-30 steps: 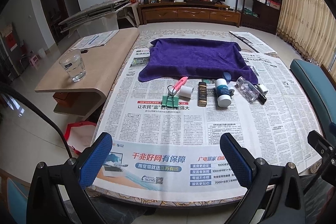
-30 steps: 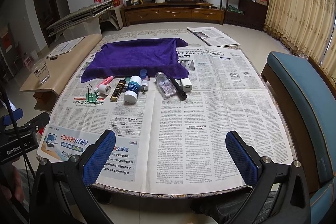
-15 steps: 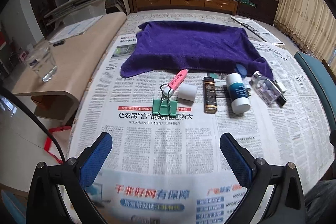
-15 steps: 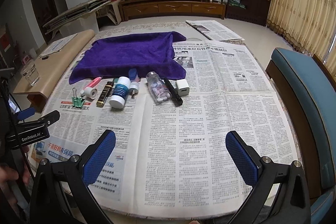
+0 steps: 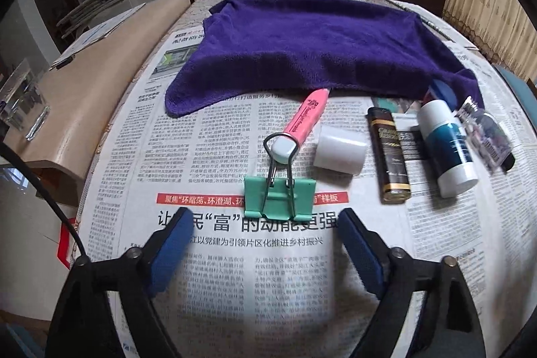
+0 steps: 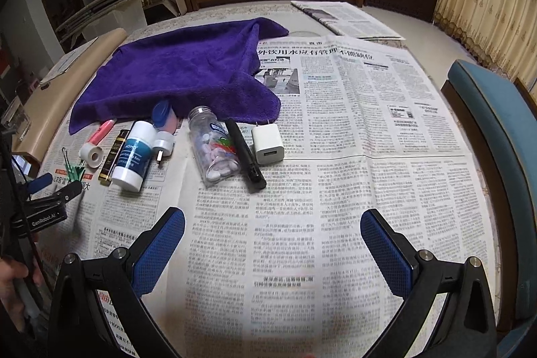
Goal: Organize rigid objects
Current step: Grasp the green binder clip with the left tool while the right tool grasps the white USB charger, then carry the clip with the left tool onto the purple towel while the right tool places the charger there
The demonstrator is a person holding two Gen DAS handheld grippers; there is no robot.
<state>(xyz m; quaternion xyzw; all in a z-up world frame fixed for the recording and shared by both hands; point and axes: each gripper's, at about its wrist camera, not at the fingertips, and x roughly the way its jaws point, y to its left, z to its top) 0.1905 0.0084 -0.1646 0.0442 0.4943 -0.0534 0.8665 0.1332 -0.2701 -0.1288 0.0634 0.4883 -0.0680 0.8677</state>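
1. Newsprint sheets (image 5: 214,260) cover the whole table, matte and densely printed, with a plush purple towel (image 5: 312,46) lying rumpled across the far half.

2. Along the towel's near edge runs a row of small rigid items. At the left end sits a mint-green binder clip (image 5: 279,197), a folded metal wedge with its wire handles raised; one wire loop lies over the pale cap of a pink highlighter (image 5: 303,123), a smooth tapered stick whose far tip goes under the towel.

3. Just beside the clip is a short white cylinder (image 5: 339,150) on its side, then a dark rectangular lighter (image 5: 391,155) with gold trim, then a white bottle with a teal label (image 5: 448,147), also on its side.

4. In the right wrist view the row goes on: a small white plug piece (image 6: 163,144), a blue-and-pink case (image 6: 164,118) half under the towel, a clear ribbed pill bottle (image 6: 214,150) full of pale tablets, a slim black pen (image 6: 245,153) touching it, and a glossy white cube charger (image 6: 267,143).

5. The left gripper (image 5: 265,225) is low over the paper, just short of the binder clip, jaws spread wider than the clip and holding nothing; its pads (image 5: 169,252) are blue and textured.

6. The right gripper (image 6: 272,228) hangs over bare newsprint, well apart from the items, jaws wide and empty.
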